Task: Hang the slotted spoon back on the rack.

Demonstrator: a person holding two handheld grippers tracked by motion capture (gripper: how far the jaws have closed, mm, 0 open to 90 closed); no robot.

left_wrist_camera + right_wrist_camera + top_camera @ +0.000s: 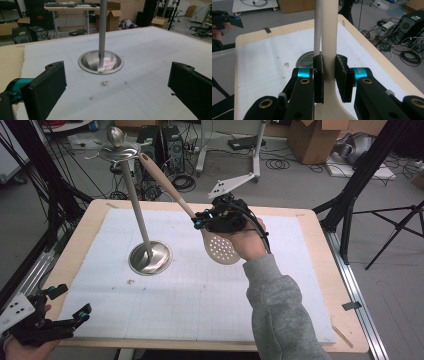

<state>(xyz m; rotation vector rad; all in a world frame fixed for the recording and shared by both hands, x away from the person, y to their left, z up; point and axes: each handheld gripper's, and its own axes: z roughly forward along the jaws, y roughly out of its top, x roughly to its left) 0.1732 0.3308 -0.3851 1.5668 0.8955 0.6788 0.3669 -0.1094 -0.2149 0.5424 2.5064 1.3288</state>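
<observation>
At the near left corner of the tabletop [100,215], the left tongs [70,302] rest with jaws spread wide and nothing between them, pointing toward the metal stand [150,256]. Farther in, the right tongs [199,220] are clenched on the handle of a cream slotted spoon [222,247], held in the air above the white mat [200,290]. The spoon's handle slants up toward the stand's top dish [119,151], beside the pole.
</observation>
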